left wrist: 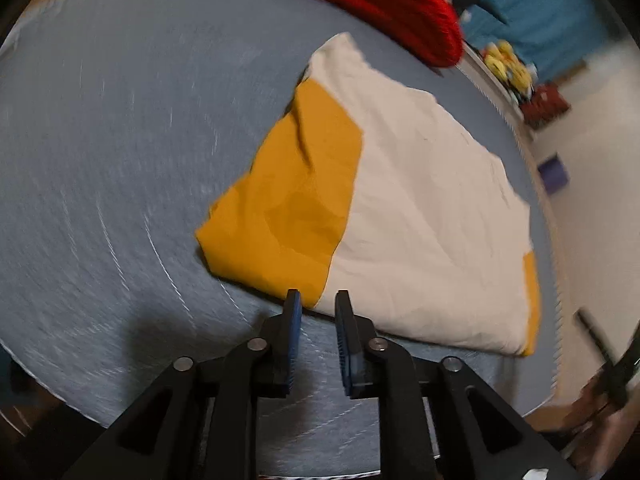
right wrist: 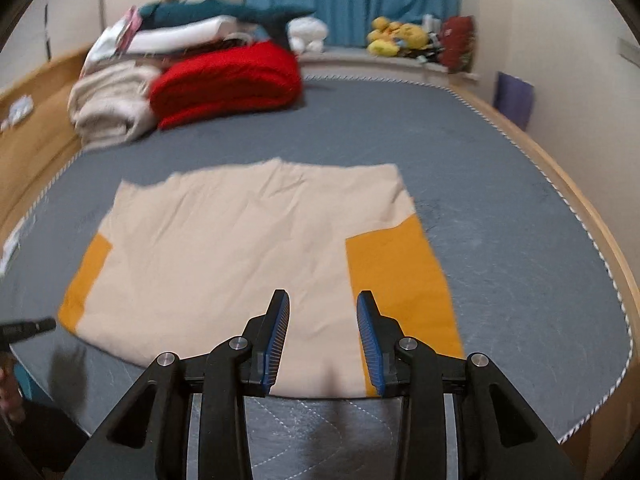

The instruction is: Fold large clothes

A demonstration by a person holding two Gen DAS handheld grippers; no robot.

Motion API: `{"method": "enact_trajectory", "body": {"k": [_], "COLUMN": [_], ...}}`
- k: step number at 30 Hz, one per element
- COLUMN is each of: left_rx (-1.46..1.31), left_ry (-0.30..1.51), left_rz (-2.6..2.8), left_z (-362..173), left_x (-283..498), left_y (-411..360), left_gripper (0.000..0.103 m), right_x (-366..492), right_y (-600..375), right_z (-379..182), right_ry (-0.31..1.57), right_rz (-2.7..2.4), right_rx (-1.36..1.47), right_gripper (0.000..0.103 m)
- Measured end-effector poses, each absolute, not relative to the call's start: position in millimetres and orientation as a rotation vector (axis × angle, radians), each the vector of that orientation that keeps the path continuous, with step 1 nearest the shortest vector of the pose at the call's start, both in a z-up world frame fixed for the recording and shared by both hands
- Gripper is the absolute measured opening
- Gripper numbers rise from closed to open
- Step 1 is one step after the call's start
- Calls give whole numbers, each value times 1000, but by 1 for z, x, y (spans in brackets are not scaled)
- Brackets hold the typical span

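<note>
Both views are blurred, the left wrist one most; the heap of folded laundry at 11 o'clock in the right wrist view cannot be counted piece by piece beyond a red blanket, a beige bundle and white and teal layers on top. In the left wrist view the red blanket is cut off at 1 o'clock.

One garment, cream with orange sleeves, lies flat and partly folded on the grey bed cover, its near hem close to the cover's front edge. Open cover lies all around it, widest from 9 to 11 o'clock in the left wrist view; a wooden bed frame borders the cover at 2 o'clock.

Two grippers show. The left gripper hangs just off the shirt's orange corner, fingers released with a narrow gap, nothing between them. The right gripper hovers over the near hem, fingers apart and empty.
</note>
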State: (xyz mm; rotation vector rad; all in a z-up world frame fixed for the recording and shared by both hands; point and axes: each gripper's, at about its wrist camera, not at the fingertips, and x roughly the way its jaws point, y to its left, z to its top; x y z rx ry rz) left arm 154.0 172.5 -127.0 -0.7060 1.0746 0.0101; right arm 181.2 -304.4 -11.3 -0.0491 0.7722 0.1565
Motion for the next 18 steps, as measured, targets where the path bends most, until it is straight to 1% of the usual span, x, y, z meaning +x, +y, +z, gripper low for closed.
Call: {"method": "enact_trajectory", "body": {"k": [1, 3, 5, 8, 12, 18], "left_rx": [-760, -873, -948, -1045, -1148, -1202], "left_ry": [1080, 1095, 1106, 1089, 990, 887], "left_rz": [9, 14, 22, 44, 53, 59], "left_z": [-133, -152, -165, -181, -187, -195], "left_x": [147, 149, 152, 154, 153, 160], "left_y": [173, 175, 176, 183, 193, 199], "left_gripper": [24, 36, 39, 39, 40, 41], "right_x": [185, 200, 194, 196, 196, 196], "right_y": [-303, -317, -313, -309, -305, -302], "right_z": [-19, -33, -34, -39, -38, -36], "right_ry": [791, 828, 850, 868, 869, 871], "right_rz": [164, 185, 196, 226, 248, 263], "right_rx": [-51, -45, -40, -49, -56, -48], "right_gripper": [37, 37, 37, 37, 37, 37]}}
